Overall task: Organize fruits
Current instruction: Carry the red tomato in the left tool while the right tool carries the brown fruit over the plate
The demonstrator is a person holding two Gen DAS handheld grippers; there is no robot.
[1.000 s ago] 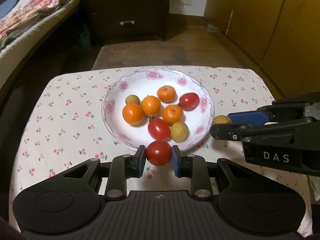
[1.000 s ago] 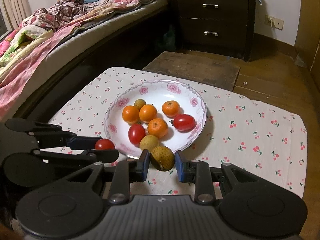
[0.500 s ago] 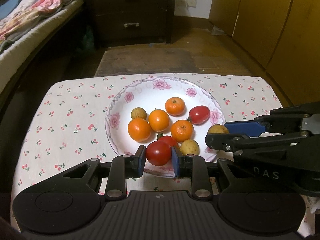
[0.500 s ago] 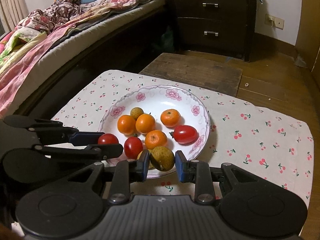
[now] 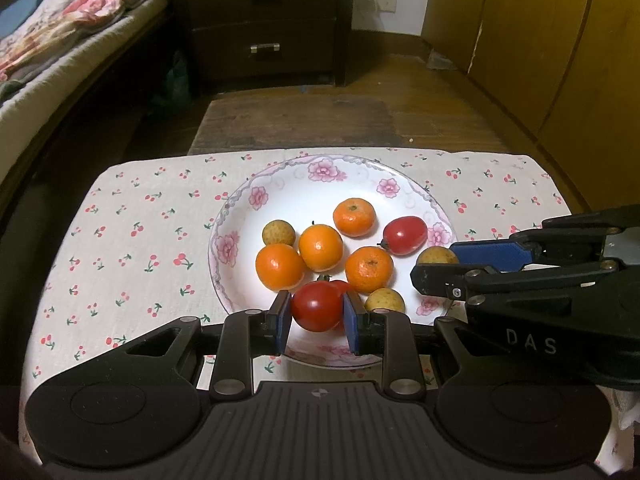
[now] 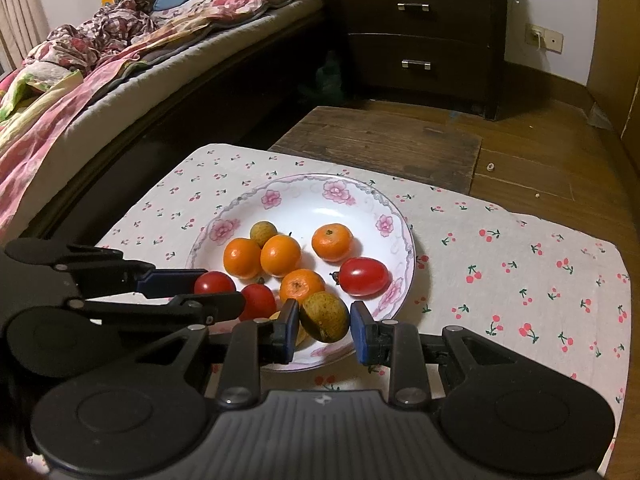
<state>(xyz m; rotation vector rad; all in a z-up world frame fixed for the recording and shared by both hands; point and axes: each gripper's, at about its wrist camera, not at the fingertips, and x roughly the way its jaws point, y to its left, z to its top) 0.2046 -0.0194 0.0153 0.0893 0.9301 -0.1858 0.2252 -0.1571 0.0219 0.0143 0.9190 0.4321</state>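
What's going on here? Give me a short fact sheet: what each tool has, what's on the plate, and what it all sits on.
left tool: shut on a round red tomato, over the plate's near edge
right tool: brown-green fruit between its pads; its right pad shows a small gap
plate: white, pink flowers on the rim
on the plate: four oranges, two tomatoes, two small tan fruits
surface: cherry-print cloth
background: bed, dark drawer cabinet
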